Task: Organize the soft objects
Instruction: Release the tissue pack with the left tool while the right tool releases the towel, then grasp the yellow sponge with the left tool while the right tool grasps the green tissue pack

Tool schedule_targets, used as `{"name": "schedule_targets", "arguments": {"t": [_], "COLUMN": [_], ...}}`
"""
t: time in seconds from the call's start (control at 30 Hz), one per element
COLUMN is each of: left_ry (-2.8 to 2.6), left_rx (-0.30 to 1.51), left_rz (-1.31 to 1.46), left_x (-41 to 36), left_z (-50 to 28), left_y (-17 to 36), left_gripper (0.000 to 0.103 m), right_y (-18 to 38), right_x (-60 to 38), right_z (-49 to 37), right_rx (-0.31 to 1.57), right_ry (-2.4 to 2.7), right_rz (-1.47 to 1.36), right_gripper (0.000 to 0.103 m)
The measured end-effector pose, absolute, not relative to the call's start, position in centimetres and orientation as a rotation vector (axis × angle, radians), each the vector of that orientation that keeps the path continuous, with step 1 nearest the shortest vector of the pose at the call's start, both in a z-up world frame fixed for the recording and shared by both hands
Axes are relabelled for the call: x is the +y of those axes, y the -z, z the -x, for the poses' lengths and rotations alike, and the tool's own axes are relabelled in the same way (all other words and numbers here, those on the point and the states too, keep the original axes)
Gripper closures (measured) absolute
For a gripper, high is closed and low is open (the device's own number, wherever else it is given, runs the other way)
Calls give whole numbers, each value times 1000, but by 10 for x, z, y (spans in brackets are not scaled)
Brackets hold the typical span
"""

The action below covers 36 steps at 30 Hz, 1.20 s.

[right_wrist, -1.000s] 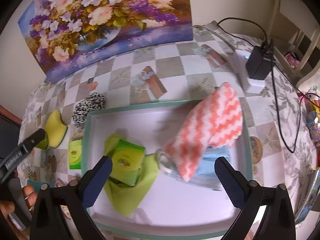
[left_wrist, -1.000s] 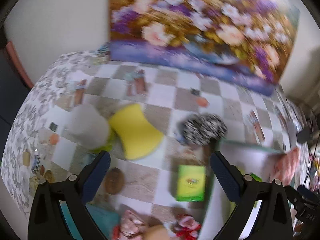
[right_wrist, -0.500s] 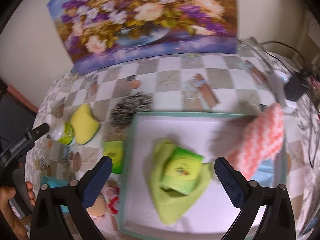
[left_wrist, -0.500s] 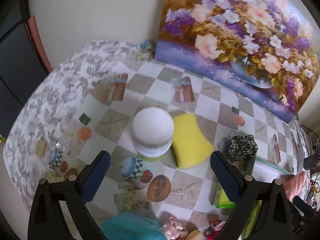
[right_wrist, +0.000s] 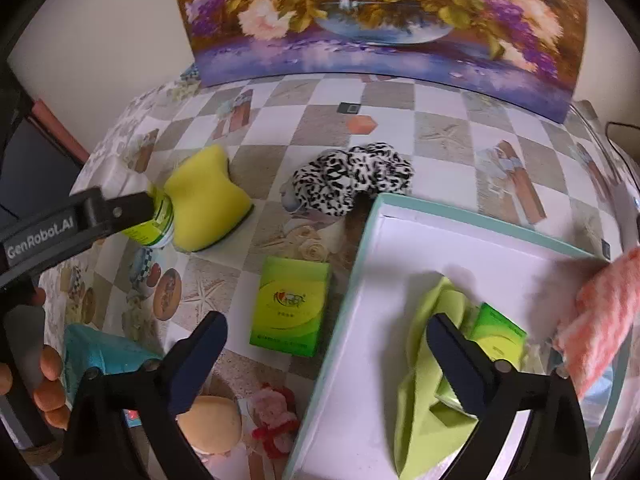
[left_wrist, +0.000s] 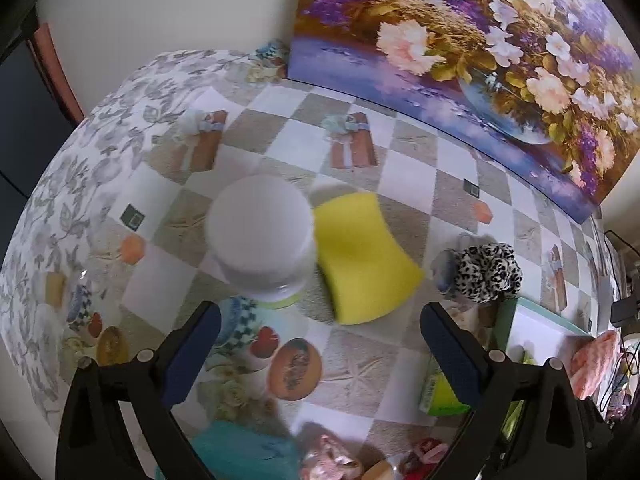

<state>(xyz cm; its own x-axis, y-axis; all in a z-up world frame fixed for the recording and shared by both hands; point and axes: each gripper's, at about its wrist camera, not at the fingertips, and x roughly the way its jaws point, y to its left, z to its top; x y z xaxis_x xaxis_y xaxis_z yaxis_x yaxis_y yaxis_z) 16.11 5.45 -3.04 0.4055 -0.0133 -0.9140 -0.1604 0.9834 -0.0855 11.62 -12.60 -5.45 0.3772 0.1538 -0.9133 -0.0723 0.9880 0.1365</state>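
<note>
My left gripper [left_wrist: 320, 344] hangs open above the table, nothing between its fingers. Just beyond it lie a yellow sponge [left_wrist: 360, 256] and a white-capped bottle [left_wrist: 260, 236], side by side. A leopard-print scrunchie [left_wrist: 488, 272] sits further right. My right gripper [right_wrist: 326, 352] is wide, its jaws closing a little, and grips nothing. It hovers over the left rim of the white tray [right_wrist: 368, 240], with a green tissue pack [right_wrist: 290, 304] on the table beneath. In the tray lie a green cloth [right_wrist: 424, 400], a second green pack [right_wrist: 496, 336] and a pink zigzag cloth [right_wrist: 604, 312].
A flower painting [right_wrist: 380, 20] leans on the wall behind the table. A teal cloth [right_wrist: 100, 352], an orange plush [right_wrist: 212, 424] and a red-pink toy [right_wrist: 276, 416] lie at the near edge. A hand [right_wrist: 44, 380] holds the left gripper, one of its fingers [right_wrist: 120, 212] beside the bottle [right_wrist: 160, 220].
The left gripper swung left, away from the tray, and now looks down on the bottle and sponge. The right gripper moved left from over the tray's middle to its left rim.
</note>
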Motion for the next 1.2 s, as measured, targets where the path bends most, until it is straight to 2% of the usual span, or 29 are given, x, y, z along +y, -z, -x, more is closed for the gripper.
{"name": "schedule_targets", "arguments": {"t": [0.57, 0.93, 1.2], "left_ry": [-111, -109, -106], "left_rx": [1149, 1160, 1160], "left_rz": [201, 200, 203], "left_x": [48, 49, 50], "left_z": [-175, -176, -176], "left_y": [35, 38, 38], "left_gripper": [6, 8, 8], "right_y": [60, 75, 77], "right_x": [-105, -101, -98], "right_z": [-134, -142, -143], "right_rx": [1132, 1164, 1171], "right_ry": [-265, -253, -278], "right_rz": [-82, -69, -90], "right_gripper": [35, 41, 41]}}
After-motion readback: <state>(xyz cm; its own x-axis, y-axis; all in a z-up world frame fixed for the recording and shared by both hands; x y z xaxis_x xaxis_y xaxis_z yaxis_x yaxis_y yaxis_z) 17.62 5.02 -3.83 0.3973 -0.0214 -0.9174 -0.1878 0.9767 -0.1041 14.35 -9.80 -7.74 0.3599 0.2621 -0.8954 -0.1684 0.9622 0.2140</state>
